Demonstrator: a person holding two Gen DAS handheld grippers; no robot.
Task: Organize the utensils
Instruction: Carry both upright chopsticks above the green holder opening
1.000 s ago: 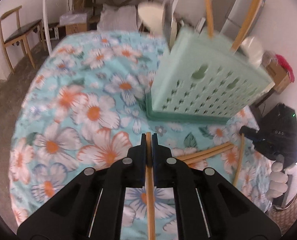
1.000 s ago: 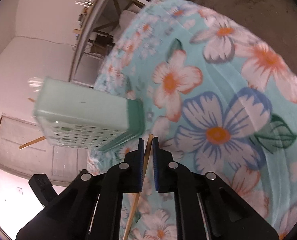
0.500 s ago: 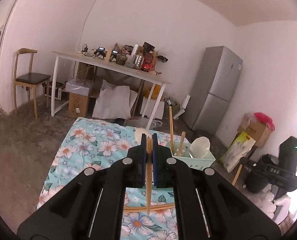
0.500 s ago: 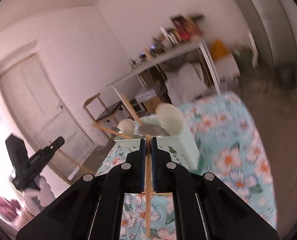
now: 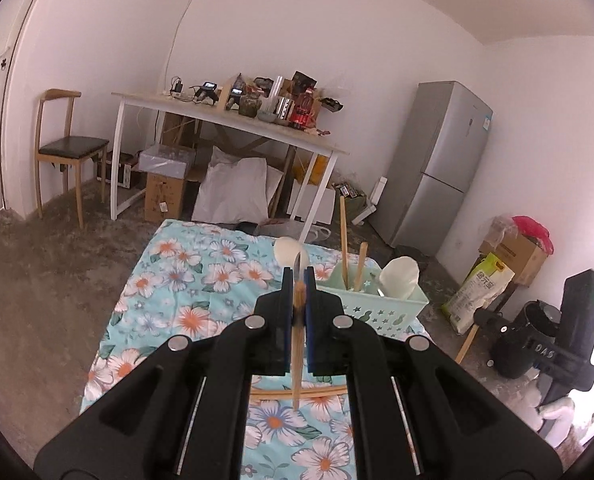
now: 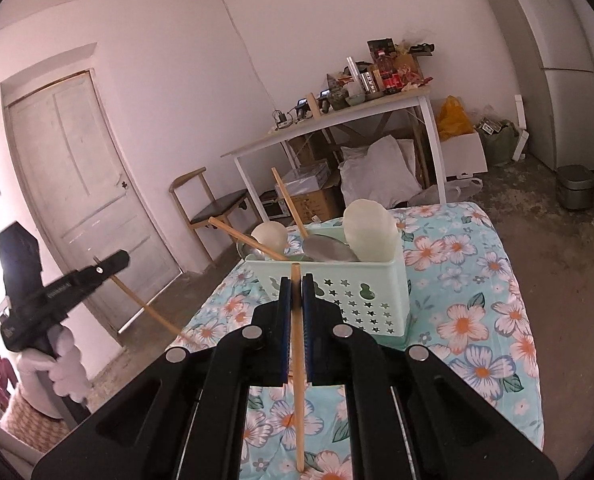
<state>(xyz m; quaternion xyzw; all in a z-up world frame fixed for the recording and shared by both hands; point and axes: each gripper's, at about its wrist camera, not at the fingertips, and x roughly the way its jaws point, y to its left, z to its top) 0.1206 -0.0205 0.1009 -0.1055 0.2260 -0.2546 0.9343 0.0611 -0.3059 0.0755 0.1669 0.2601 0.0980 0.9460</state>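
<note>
Left tool point(image 5: 295, 294): clamped on one chopstick point(image 5: 297, 364). Right tool point(image 6: 295, 298): clamped on another chopstick point(image 6: 298, 384). Green basket point(image 6: 361, 292): set on the floral-clothed desk point(image 6: 477, 320), apparently near its far edge; spoons and chopsticks are held inside.

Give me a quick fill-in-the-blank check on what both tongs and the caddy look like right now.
1. Each pair of tongs, the left tongs and the right tongs, is shut on one wooden ____.
2. The mint green caddy stands on a cloth printed with ____.
3. Two chopsticks still lie on the cloth, seen in the ____ wrist view.
4. The white spoons stand ____ the caddy.

Missing words: chopstick; flowers; left; inside
</note>
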